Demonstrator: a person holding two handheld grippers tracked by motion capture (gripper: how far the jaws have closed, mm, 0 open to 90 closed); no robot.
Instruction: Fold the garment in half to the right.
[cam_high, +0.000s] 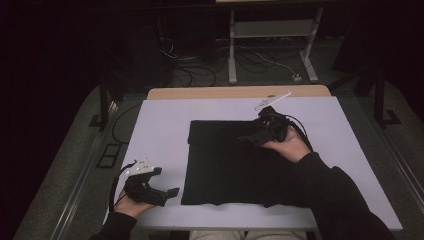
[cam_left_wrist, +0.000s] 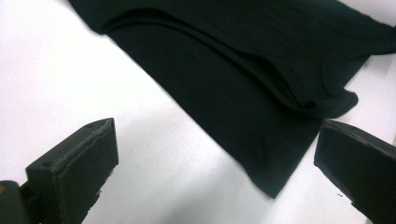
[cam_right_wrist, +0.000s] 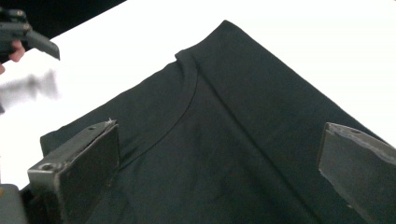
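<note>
Hovering both grippers around a folded black shirt (cam_high: 227, 162) mid-table, nothing pinched yet.
Right gripper (cam_high: 252, 136) spread wide over the shirt's far edge; left gripper (cam_high: 167, 194) spread too, off near the table's (cam_high: 165, 120) front-left corner beside the cloth.

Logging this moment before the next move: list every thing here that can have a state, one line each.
black T-shirt: folded, flat on the table, not held.
left claw: open, beside the shirt's near left corner, holding nothing.
right claw: open, over the shirt's far side, holding nothing.
white table: bears the shirt.
</note>
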